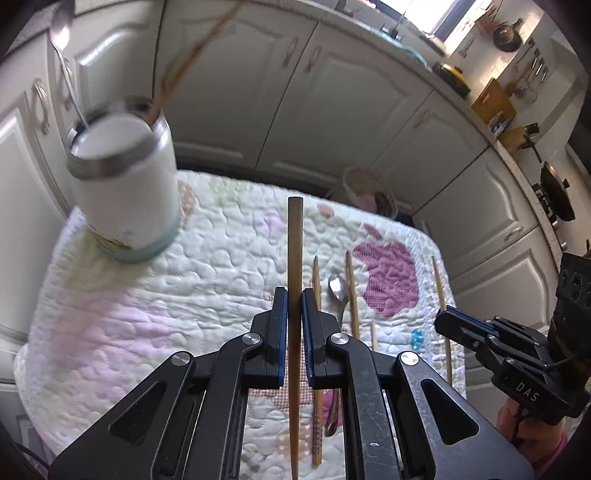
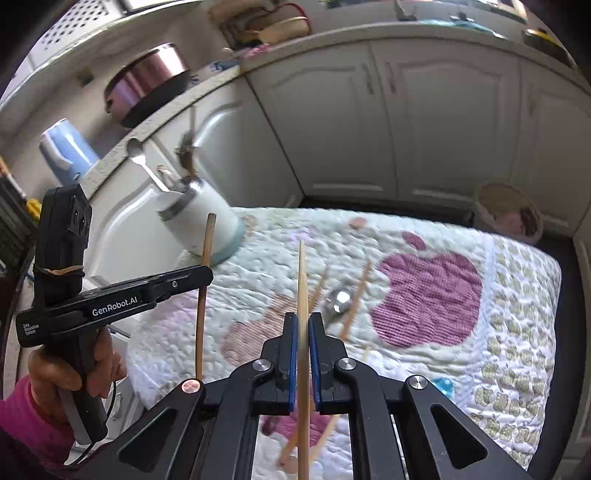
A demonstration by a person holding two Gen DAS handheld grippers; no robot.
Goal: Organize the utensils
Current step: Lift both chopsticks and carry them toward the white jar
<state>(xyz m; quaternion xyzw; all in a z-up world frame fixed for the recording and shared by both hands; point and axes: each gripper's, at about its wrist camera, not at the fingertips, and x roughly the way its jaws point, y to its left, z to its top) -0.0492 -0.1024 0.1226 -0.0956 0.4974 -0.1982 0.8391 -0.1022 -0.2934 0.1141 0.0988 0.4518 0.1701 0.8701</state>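
My left gripper point(image 1: 294, 299) is shut on a brown wooden chopstick point(image 1: 294, 240), held upright above the quilted cloth point(image 1: 147, 295). It also shows in the right wrist view point(image 2: 207, 273). My right gripper point(image 2: 303, 325) is shut on a pale bamboo chopstick point(image 2: 302, 280). It shows at the right edge of the left wrist view point(image 1: 448, 319). A white cup point(image 1: 125, 184) with a metal rim stands at the cloth's far left and holds a spoon point(image 1: 61, 33) and a chopstick point(image 1: 192, 59). Loose chopsticks point(image 1: 351, 291) and a spoon point(image 1: 338, 291) lie on the cloth.
White kitchen cabinets point(image 1: 314, 92) surround the table. A round basket point(image 2: 509, 214) sits on the floor beyond the cloth's far edge. A pot point(image 2: 147, 81) and a blue jug point(image 2: 68, 151) stand on the counter at the left.
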